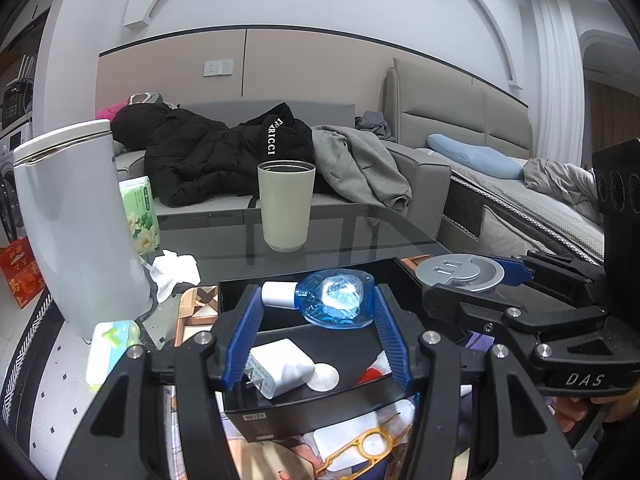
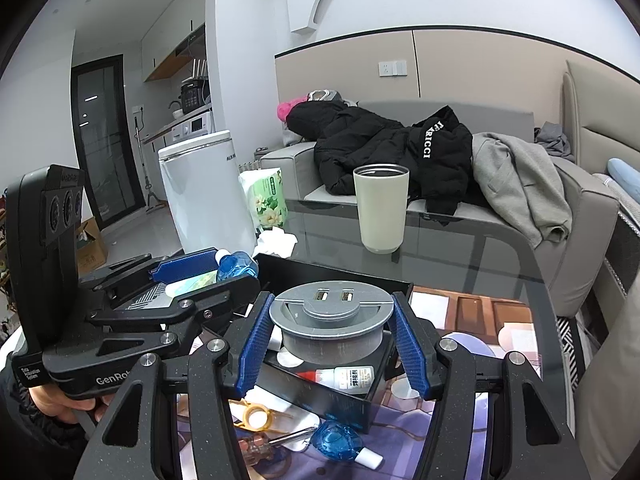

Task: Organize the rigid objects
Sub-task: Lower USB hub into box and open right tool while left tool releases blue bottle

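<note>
In the left wrist view, the left gripper (image 1: 318,322) is clamped on a small blue bottle (image 1: 334,299) with a white cap, which lies sideways between the two blue finger pads (image 1: 243,336) and hangs above the open black tray (image 1: 320,402). Inside the tray lie a white plug adapter (image 1: 280,366), a pale round disc (image 1: 324,376) touching it, and a red-capped tube (image 1: 374,368) partly hidden behind the right finger. The tray sits on a glass table (image 1: 340,228), where a beige cup (image 1: 285,204) stands upright farther back, a grey bin (image 1: 76,216) rises at the left and a crumpled white tissue (image 1: 176,272) lies near the bin's foot. To the right, the right gripper (image 1: 476,276) pinches a grey round socket (image 1: 460,271) by its rim. In the right wrist view, the right gripper (image 2: 332,336) grips the grey round socket (image 2: 330,320) between its blue pads, with two slots showing on the socket's top, held over the black tray (image 2: 340,398); the red-capped tube (image 2: 344,376) lies in the tray just below it. The left gripper (image 2: 216,270) appears at the left with the small blue bottle (image 2: 236,266) in its fingers. In front of the tray, a second blue bottle (image 2: 340,442), a screwdriver (image 2: 272,442) and a yellow ring tool (image 2: 256,416) lie on a patterned mat (image 2: 400,432). The beige cup (image 2: 382,208) stands on the glass table (image 2: 460,248) behind.
</note>
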The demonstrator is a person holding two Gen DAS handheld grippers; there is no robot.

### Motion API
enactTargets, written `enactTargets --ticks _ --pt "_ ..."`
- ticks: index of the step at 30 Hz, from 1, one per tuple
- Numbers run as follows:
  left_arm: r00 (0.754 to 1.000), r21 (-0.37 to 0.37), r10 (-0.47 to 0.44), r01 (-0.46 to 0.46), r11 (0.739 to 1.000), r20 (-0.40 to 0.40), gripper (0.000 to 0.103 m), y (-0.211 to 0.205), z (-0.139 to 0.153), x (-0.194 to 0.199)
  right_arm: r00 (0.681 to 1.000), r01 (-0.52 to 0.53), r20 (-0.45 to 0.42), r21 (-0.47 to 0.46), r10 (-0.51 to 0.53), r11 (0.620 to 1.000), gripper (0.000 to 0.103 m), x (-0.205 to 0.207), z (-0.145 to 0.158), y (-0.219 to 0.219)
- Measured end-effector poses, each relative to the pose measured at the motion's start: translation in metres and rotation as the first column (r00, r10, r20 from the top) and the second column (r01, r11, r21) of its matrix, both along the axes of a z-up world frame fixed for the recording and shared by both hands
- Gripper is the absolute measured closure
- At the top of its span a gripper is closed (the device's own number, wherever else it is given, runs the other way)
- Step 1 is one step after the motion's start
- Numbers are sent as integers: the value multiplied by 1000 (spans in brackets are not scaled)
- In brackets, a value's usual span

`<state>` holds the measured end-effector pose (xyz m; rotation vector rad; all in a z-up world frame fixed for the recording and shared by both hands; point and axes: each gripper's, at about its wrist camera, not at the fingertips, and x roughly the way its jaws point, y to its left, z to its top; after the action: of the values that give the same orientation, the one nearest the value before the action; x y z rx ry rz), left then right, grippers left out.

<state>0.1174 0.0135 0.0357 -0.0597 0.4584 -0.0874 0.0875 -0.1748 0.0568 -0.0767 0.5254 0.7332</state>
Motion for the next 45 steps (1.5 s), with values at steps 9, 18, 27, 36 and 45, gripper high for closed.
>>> enactTargets --ticks 9,18,27,36,45 --pt "999 -6 24 -24 1000 -30 47 7 -10 10 1000 -18 -20 -17 17 1000 44 17 -11 14" --pt "997 -9 35 -36 999 -75 47 12 -21 18 999 -28 -37 -47 26 999 44 28 -21 29" --pt "994 5 30 -29 1000 -109 47 13 -29 23 998 -26 -52 -65 23 998 44 35 -26 33" --pt "994 66 15 -8 998 -106 47 6 -32 22 997 -28 -72 -87 22 996 44 37 -34 33" --pt "993 81 7 3 997 -120 35 3 -30 20 999 -11 -54 -54 8 998 14 30 -26 24"
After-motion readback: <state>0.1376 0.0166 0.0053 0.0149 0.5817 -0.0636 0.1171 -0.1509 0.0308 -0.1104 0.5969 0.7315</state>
